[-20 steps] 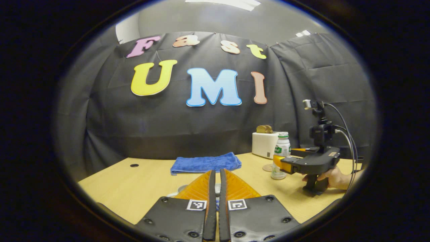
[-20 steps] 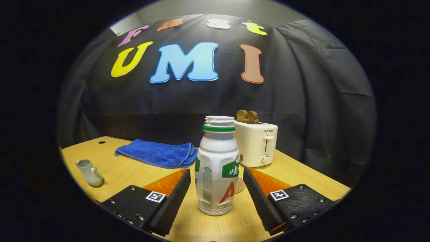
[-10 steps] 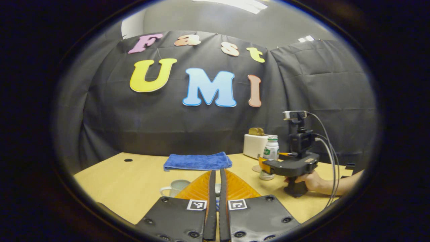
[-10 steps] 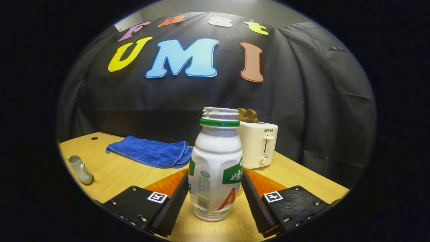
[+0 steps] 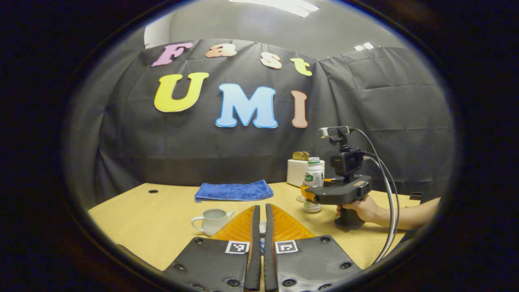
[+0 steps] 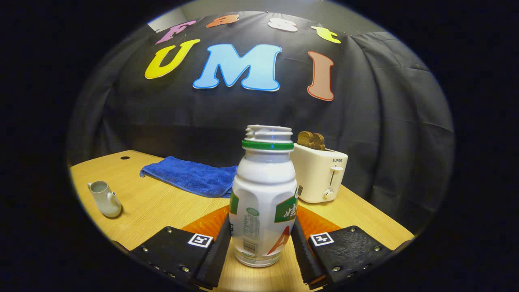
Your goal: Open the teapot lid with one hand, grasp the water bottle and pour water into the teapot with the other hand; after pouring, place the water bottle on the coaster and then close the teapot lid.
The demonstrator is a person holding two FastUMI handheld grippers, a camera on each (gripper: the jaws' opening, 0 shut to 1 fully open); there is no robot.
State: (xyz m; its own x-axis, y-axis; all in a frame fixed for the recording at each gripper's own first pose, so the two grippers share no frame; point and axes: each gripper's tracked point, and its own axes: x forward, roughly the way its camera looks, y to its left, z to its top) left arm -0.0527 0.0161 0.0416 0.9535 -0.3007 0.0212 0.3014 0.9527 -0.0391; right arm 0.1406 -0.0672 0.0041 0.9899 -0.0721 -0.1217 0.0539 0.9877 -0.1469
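A small pale teapot (image 5: 213, 219) stands lidless on the wooden table (image 5: 142, 219), just left of my left gripper (image 5: 261, 207). That gripper is shut, with a sliver of the pale lid (image 5: 262, 229) pinched between its fingers. The white water bottle (image 6: 263, 190), green-ringed and uncapped, stands upright on the table with my right gripper (image 6: 261, 227) shut on it, one finger pressing each side. The left gripper view shows the same bottle (image 5: 313, 178) in the right gripper (image 5: 310, 194), with a round coaster (image 5: 299, 198) just behind. The teapot (image 6: 104, 198) sits far left in the right gripper view.
A folded blue towel (image 5: 233, 190) lies at the back of the table. Right of it stands a white toaster (image 6: 320, 176) holding bread, behind the bottle. A person's hand (image 5: 363, 209) holds the right gripper's handle, and cables trail from it.
The right fingers closed in until they press the bottle's sides. The left gripper drew back and up from the teapot, which now shows lidless to its left.
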